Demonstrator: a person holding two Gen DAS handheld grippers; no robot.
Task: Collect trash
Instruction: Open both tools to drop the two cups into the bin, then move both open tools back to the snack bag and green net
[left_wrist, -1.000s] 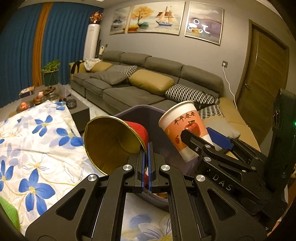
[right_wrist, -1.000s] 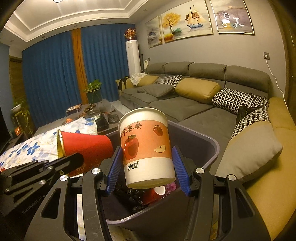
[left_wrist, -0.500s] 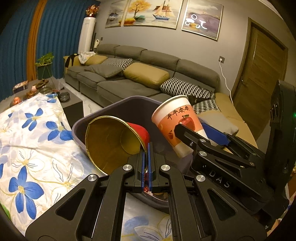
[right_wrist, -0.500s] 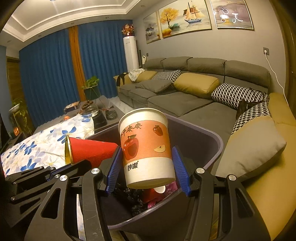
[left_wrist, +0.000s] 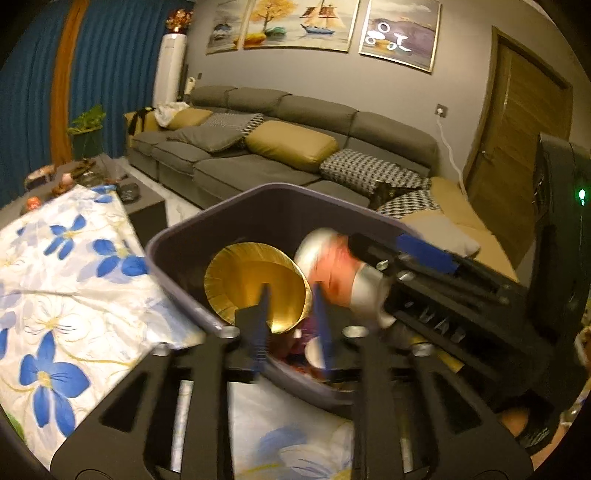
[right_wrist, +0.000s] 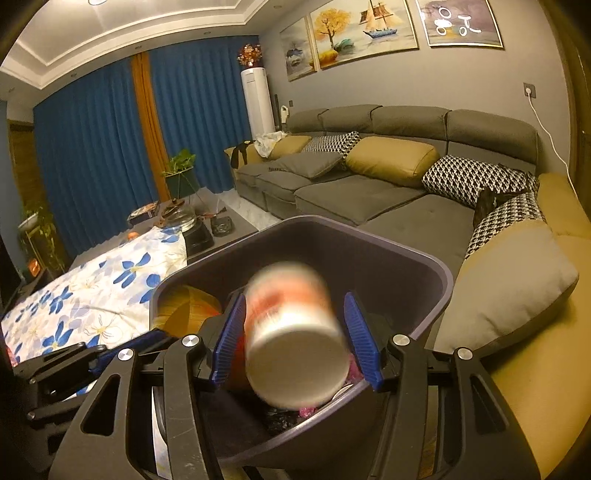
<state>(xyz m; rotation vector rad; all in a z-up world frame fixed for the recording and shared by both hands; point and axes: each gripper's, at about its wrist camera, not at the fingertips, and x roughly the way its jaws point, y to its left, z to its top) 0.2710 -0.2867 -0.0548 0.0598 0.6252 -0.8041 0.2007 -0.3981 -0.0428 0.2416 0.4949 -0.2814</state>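
The apple-print paper cup (right_wrist: 295, 332) is a motion-blurred shape between the spread blue pads of the right gripper (right_wrist: 295, 341), above the dark bin (right_wrist: 439, 280). To its left, the gold-lined red cup (left_wrist: 256, 288) tips into the bin; the left gripper (left_wrist: 291, 325) stands parted around its rim. A floral cloth (left_wrist: 55, 288) lies left.

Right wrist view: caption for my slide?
Open right gripper drops blurred apple-print paper cup into the dark trash bin.
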